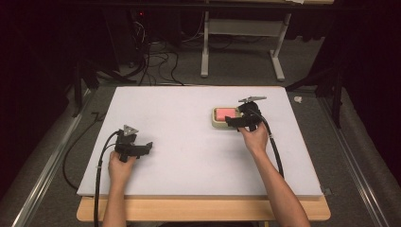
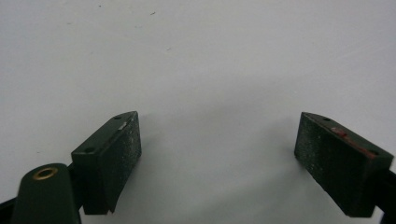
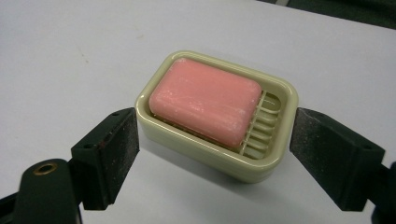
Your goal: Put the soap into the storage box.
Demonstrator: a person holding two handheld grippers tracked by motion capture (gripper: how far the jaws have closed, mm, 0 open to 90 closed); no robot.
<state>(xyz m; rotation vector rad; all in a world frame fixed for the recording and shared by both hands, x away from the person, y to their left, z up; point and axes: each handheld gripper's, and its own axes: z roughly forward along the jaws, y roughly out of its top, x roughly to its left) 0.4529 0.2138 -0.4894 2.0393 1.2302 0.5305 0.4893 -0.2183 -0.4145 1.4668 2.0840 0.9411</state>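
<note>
A pink soap bar (image 3: 205,103) lies in a cream soap dish (image 3: 219,156) on the white table, toward the right (image 1: 219,122). My right gripper (image 3: 215,156) is open, its jaws on either side of the dish's near end without touching it; in the high view the right gripper (image 1: 238,123) sits at the dish's right side. My left gripper (image 1: 144,148) rests at the table's left, held by a hand. In the left gripper view the left gripper (image 2: 217,156) is open over bare white surface with nothing between its pads.
The white board (image 1: 189,156) lies on a wooden tabletop (image 1: 203,210). Black cables trail from both grippers off the front edge. Beyond the table stand a white metal frame (image 1: 243,33) and tangled cables on the floor (image 1: 156,61).
</note>
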